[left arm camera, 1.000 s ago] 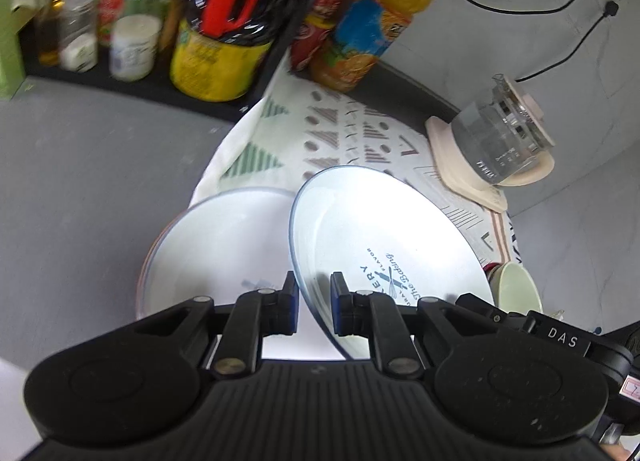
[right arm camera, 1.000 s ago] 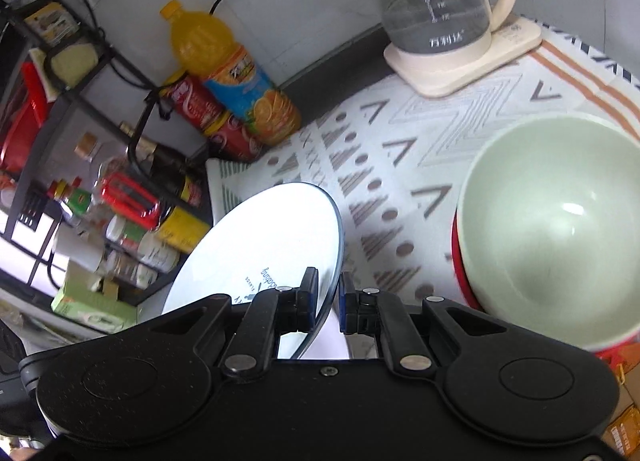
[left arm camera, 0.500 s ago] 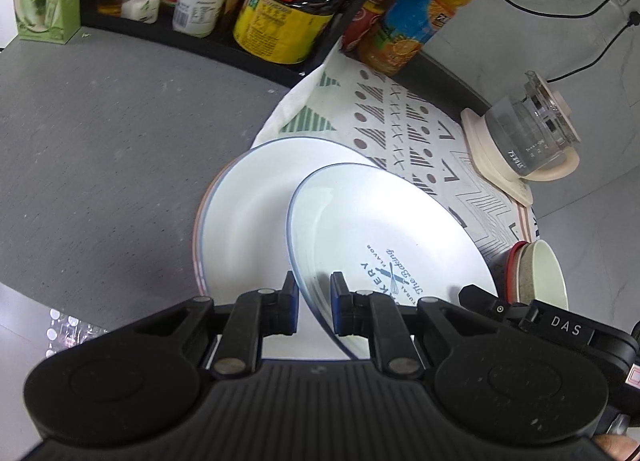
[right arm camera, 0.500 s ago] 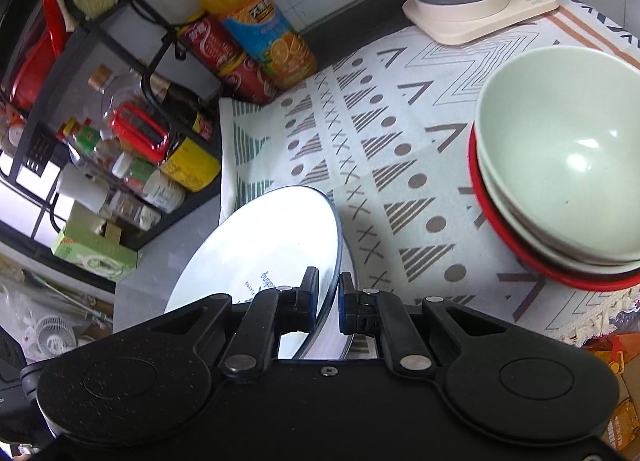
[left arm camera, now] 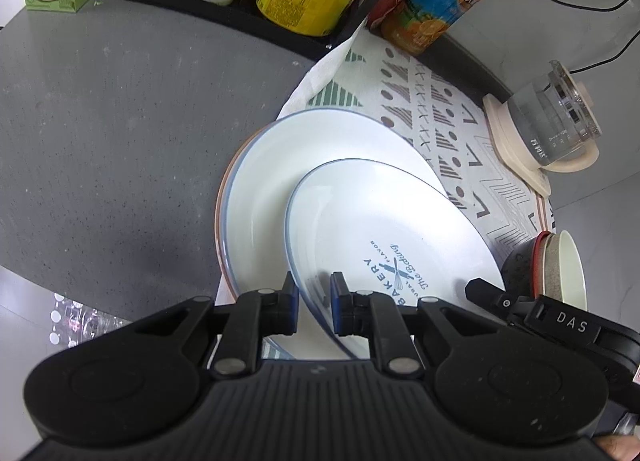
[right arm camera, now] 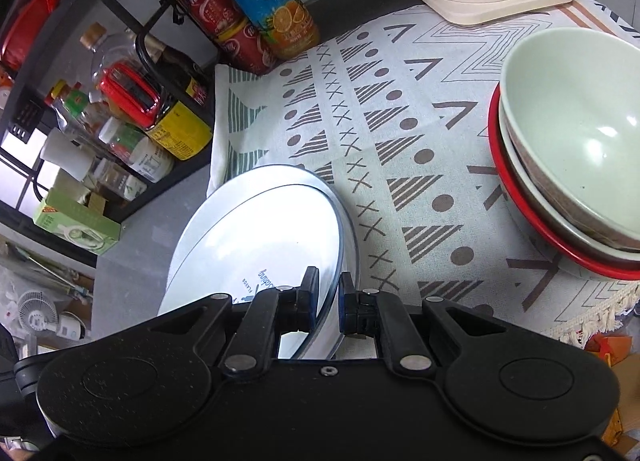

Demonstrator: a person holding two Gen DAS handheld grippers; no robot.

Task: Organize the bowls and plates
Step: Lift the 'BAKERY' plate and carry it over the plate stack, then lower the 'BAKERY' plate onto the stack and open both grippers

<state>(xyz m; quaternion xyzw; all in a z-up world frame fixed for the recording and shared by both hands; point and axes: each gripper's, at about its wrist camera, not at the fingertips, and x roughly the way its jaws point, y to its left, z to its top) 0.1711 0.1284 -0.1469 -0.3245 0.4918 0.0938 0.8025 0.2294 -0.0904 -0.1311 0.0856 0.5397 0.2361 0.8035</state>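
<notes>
White bakery plate point(left arm camera: 384, 229) pinched at opposite rims by left gripper point(left arm camera: 314, 303) and right gripper point(right arm camera: 329, 303), tilted over plate stack point(left arm camera: 264, 181); may chip or slide on landing if released unevenly.

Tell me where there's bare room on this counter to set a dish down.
The grey countertop left of the plate stack is bare up to the condiment rack. The patterned cloth is free between plates and stacked bowls. It's crowded near the kettle and bottles.
</notes>
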